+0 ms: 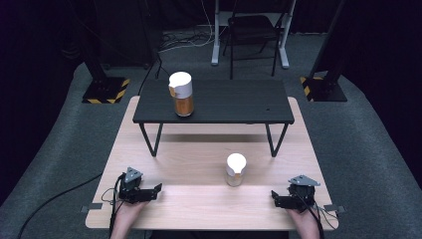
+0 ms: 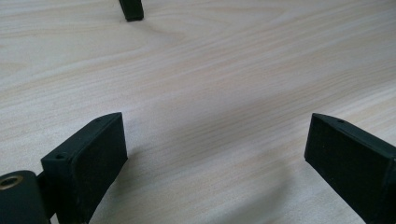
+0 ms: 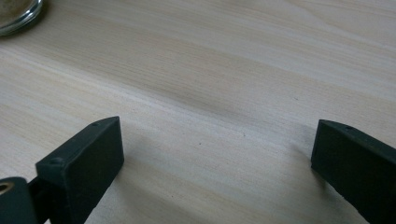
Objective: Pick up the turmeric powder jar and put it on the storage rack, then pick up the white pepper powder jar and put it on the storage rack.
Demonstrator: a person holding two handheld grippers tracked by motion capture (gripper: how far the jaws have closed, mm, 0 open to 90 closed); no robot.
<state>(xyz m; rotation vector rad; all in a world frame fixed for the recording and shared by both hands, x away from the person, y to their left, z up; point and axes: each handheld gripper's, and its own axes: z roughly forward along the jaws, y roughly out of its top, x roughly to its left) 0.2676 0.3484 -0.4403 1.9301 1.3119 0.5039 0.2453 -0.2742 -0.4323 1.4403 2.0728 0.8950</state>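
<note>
Both grippers rest low in frame, left gripper and right gripper, jaws apart, empty. Small jar centre, clear path. Tall jar on black shelf, upper centre.

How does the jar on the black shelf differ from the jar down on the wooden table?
The shelf jar looks bigger and taller; the table jar is smaller. The shelf jar stands raised on the black shelf, far from both tools; the table jar stands on the wooden table, nearer the right tool. Both are upright, white-capped, with amber-brown contents.
</note>
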